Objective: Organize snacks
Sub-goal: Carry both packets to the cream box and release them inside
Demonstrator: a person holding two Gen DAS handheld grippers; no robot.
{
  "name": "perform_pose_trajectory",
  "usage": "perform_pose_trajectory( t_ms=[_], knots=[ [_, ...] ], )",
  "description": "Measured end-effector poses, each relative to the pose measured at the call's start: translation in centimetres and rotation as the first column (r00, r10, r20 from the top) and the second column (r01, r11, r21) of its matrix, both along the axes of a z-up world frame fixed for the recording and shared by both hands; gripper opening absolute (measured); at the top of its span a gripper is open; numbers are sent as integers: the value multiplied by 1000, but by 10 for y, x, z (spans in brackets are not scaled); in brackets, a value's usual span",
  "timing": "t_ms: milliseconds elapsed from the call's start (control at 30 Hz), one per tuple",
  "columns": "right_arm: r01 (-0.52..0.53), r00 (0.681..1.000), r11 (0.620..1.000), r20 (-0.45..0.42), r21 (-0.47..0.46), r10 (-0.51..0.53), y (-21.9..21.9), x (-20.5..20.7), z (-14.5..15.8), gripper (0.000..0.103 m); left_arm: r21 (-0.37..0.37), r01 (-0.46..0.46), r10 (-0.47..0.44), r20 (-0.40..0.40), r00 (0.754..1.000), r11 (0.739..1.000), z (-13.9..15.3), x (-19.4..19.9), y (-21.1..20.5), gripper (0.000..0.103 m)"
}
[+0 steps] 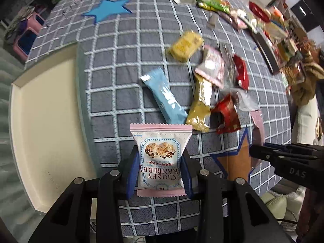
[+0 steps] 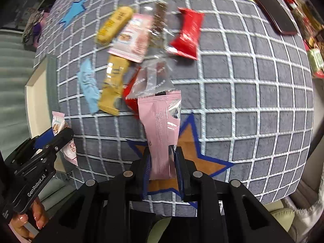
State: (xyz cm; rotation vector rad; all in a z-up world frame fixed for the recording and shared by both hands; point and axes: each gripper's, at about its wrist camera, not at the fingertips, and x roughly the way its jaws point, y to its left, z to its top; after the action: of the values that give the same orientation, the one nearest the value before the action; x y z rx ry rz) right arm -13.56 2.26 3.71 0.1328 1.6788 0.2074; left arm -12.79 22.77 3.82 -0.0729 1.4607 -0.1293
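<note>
Left hand-held gripper [image 1: 160, 174] pinches cranberry crisp packet [image 1: 161, 154], right hand-held gripper [image 2: 163, 168] pinches pink packet [image 2: 161, 129] — slick wrappers may slip before reaching the cream tray [image 1: 40, 121].

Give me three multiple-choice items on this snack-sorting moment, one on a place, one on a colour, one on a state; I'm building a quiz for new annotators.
1. Where does the cream tray lie from the snack pile?
A. to its left, at the cloth's edge
B. on top of it
C. under the orange star

2. What colour is the long packet beside the gold packet?
A. green
B. light blue
C. black

3. What is the left gripper doing?
A. open over the tray
B. shut on nothing
C. shut on the cranberry crisp packet

Answers: 1 A, the tray sits left of the checked cloth; 2 B, its wrapper is pale blue; 3 C, both fingers press the packet's sides.
</note>
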Motion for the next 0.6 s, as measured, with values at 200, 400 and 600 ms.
perform_pose_trajectory(
  t_ms=[200, 400, 600],
  knots=[
    [-55, 998, 998, 41, 29, 53, 32, 5, 47, 24, -30, -78, 80, 44, 996, 996, 23, -8, 27, 41],
    [-105, 992, 992, 74, 76, 99, 53, 12, 69, 24, -57, -162, 166, 78, 983, 985, 38, -9, 63, 41],
    [-134, 987, 984, 102, 114, 122, 65, 23, 53, 24, -69, -240, 246, 97, 964, 968, 44, -15, 98, 41]
  ],
)
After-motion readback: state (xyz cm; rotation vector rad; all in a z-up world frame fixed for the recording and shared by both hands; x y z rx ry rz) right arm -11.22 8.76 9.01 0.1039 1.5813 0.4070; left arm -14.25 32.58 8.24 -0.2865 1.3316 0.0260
